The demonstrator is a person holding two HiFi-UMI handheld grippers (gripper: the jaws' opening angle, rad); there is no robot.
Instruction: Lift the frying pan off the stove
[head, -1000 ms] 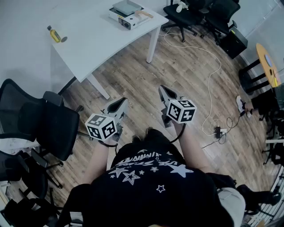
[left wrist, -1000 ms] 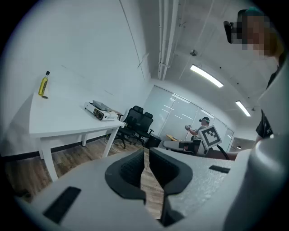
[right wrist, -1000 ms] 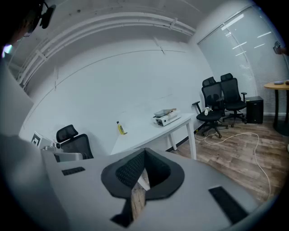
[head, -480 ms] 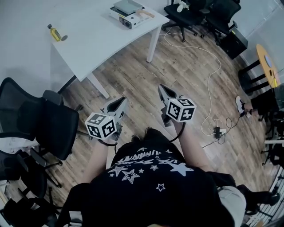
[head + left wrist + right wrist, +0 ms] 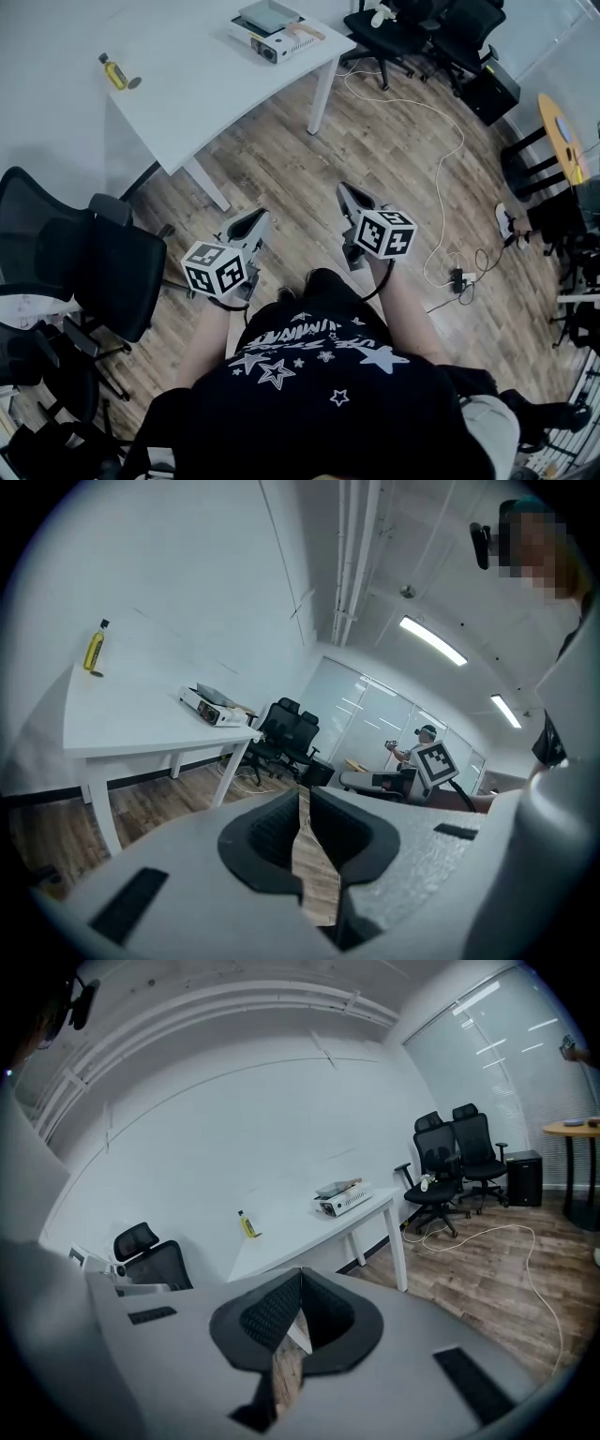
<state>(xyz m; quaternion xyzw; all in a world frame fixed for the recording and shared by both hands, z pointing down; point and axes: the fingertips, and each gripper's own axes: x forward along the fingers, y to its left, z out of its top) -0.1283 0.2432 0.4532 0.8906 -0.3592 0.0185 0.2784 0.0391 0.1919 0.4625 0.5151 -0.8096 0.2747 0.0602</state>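
**Both grippers shut and empty, well short of the white table; pan not yet approached**

Against the 2 earlier pictures almost nothing is seen to have moved. The left gripper and right gripper are held before the person's waist, well apart from the white table, each with its jaws closed together on nothing. From this it is judged that the lift has not been started and that an approach to the table is needed first. The frying pan is seen at the table's far corner, set on a white tabletop stove. It appears squarish and grey-green, with a pale wooden handle laid toward the table's near edge; finer detail cannot be told. A yellow bottle stands at the table's opposite end.
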